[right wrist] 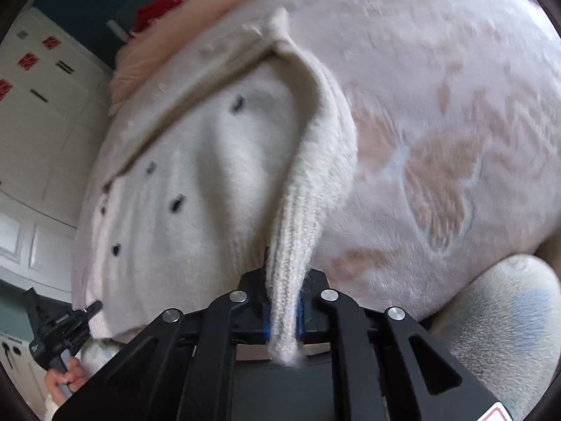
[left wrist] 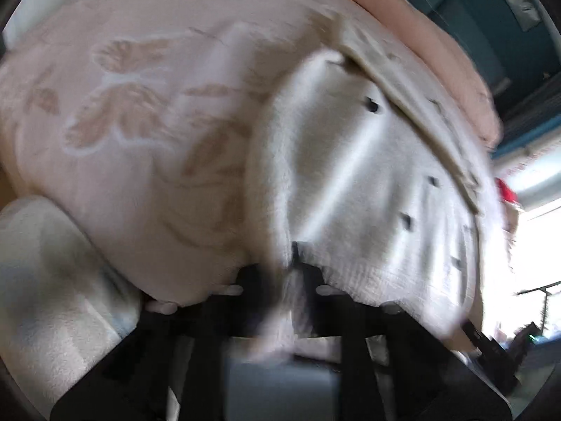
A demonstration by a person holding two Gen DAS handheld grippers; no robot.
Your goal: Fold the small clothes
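- Right wrist view: right gripper (right wrist: 282,312) jaws clench the cream cardigan's (right wrist: 210,175) ribbed edge.
- Left gripper (left wrist: 292,280) jaws grasp another edge.
- Cardigan lies on a blanket (left wrist: 140,105).

Cream-white knitted cardigan (right wrist: 196,175) with small dark spots (right wrist: 177,204) scattered over its body and a ribbed cream cuff (right wrist: 287,280); its folded-back front band (left wrist: 413,115) is a slightly darker beige. Pale pink blanket (left wrist: 140,105) beneath it, patterned with tan leaf or feather shapes outlined in white (right wrist: 441,182). Salmon-pink fabric (left wrist: 438,28) along the blanket's far edge, with a red item (right wrist: 157,14) beyond it. Off-white fleece bundle with faint blue patches (right wrist: 508,308) at the blanket's near edge. Both grippers black: right gripper (right wrist: 283,315) with blue pads (right wrist: 266,319); left gripper (left wrist: 292,280).
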